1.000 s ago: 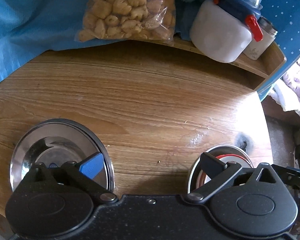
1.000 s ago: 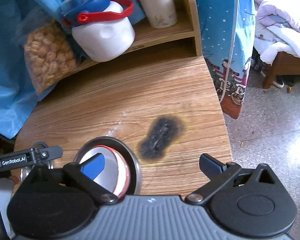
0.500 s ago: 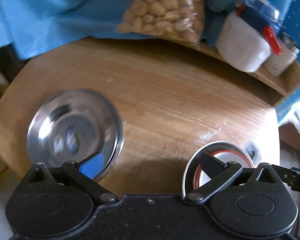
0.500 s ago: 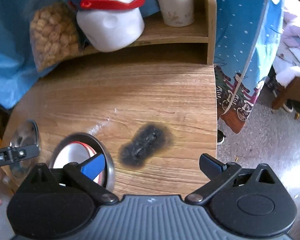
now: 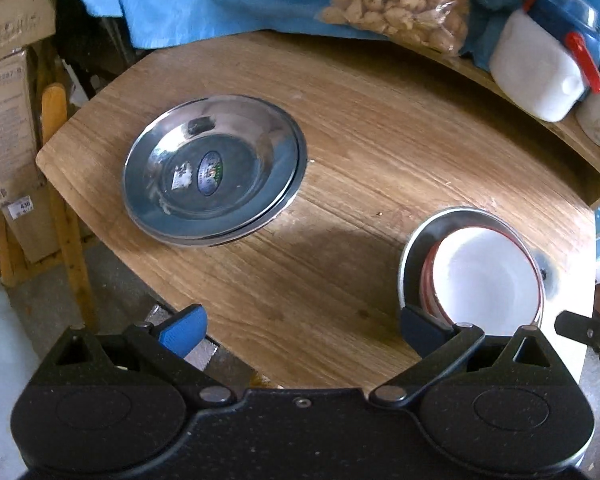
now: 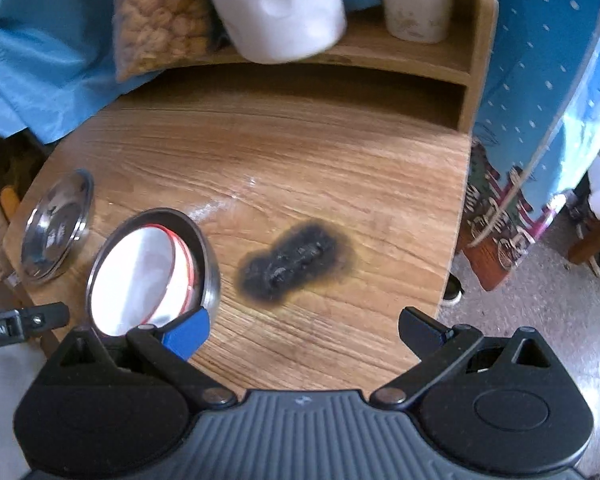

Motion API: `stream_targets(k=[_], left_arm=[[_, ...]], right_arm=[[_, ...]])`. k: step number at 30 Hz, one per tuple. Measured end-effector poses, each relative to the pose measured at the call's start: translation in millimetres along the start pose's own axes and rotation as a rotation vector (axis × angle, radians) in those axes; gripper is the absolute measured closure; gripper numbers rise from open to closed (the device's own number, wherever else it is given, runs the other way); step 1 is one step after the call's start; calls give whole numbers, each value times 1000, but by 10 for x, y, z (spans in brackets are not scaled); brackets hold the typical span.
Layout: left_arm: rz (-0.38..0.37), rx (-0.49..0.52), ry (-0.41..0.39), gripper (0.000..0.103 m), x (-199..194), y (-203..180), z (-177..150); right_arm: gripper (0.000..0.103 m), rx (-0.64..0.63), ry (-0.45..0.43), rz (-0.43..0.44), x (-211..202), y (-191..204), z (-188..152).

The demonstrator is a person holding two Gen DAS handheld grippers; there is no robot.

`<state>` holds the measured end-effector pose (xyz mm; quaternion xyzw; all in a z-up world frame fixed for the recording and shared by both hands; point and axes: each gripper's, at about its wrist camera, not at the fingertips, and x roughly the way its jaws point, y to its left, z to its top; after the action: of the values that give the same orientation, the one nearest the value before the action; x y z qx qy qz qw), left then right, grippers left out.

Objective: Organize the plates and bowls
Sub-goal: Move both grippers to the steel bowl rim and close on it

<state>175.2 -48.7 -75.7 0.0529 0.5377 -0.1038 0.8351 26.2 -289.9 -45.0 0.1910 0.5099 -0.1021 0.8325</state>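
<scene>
Apparently finished stacking: steel plates [image 5: 214, 170] nested, white bowl [image 5: 488, 276] inside its steel bowl [image 6: 208, 264]; both grippers' jaws gape empty, so only checking remains.

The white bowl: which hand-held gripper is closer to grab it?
Probably right: the right hand-held gripper has the white bowl at its blue finger, and both grippers are open and empty.
</scene>
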Motion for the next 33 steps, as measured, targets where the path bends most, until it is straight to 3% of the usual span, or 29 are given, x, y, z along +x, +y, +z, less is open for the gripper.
stream_targets(k=[18,33], left_arm=[[-39,64,10,1,249,-176,-24],[16,129,32,1,403,-254,59]], right_arm=[[0,-123,11,-8,96,158,72],[0,-216,18,-78,225,379,88]])
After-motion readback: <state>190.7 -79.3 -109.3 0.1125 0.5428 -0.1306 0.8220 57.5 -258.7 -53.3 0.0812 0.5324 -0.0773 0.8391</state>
